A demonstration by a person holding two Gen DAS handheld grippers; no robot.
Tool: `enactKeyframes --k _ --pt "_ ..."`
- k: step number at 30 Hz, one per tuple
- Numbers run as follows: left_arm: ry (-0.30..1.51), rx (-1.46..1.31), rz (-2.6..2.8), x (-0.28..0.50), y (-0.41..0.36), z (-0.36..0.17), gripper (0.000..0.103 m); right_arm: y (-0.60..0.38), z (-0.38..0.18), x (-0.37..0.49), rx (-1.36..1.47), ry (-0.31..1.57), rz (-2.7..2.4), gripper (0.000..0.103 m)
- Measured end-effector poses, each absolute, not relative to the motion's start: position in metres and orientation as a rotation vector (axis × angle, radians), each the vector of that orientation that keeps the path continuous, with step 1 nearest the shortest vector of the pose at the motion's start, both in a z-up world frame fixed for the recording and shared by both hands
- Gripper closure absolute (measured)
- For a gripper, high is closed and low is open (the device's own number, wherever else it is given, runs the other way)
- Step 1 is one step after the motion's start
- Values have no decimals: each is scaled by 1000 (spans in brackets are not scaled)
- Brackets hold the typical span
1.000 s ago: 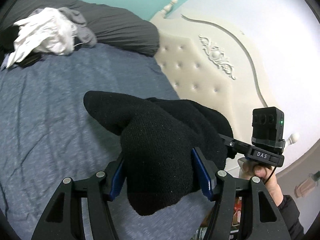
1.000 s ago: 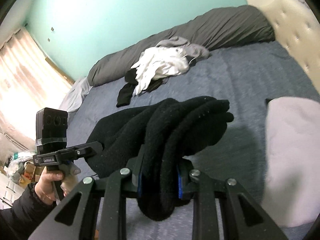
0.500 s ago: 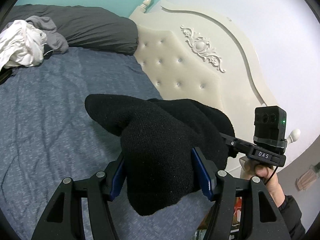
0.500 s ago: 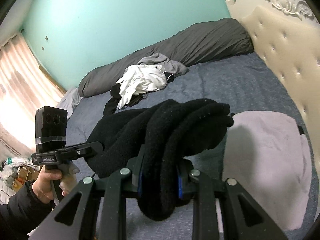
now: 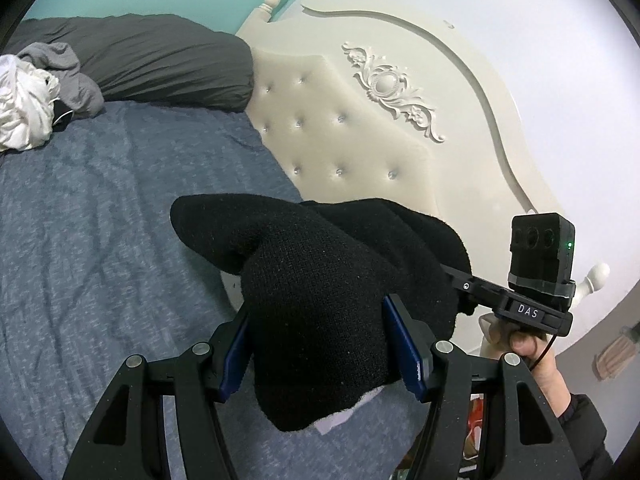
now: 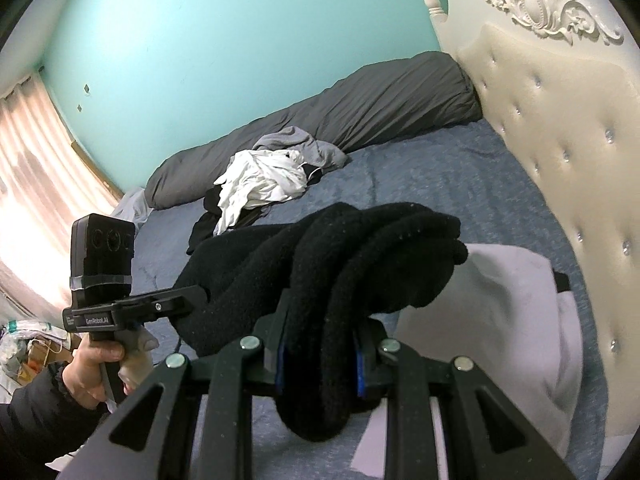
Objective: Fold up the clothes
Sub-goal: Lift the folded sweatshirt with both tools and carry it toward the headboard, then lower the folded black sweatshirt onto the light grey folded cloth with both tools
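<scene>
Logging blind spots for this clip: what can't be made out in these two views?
- Black knit garment: type unclear; bunched in both grippers, both views.
- Left gripper fingertips: buried in the knit, left view.
- Pale folded garment: near part hidden behind the right gripper, right view.
- Clothes pile: item count unclear; tangled, cut by the left view's edge.

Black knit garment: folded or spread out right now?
Folded: the black knit garment hangs bunched in thick layers between the left gripper and right gripper, above the bed.
</scene>
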State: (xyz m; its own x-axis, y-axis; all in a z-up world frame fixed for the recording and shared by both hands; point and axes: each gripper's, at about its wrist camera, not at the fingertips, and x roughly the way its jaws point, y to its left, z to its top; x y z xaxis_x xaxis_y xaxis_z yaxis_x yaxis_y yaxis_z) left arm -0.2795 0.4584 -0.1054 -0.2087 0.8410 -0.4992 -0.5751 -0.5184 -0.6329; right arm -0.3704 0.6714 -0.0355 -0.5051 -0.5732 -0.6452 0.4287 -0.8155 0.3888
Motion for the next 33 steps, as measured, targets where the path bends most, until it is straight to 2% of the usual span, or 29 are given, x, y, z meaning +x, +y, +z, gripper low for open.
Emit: enactKeyframes --k 17,24,29,33 --pt "-413 -941 1900 -293 544 -101 37 738 -25 -408 1016 -183 -2426 80" --pt "-422 -976 1907 -277 577 -147 37 772 -74 -411 1116 -212 -2449 80" --pt "-408 -1091 1865 -256 598 -203 37 792 -129 -404 1276 -250 -2426 79" --pt "-399 -1138 1833 -242 606 -224 37 805 -143 -392 1319 -283 -2416 79"
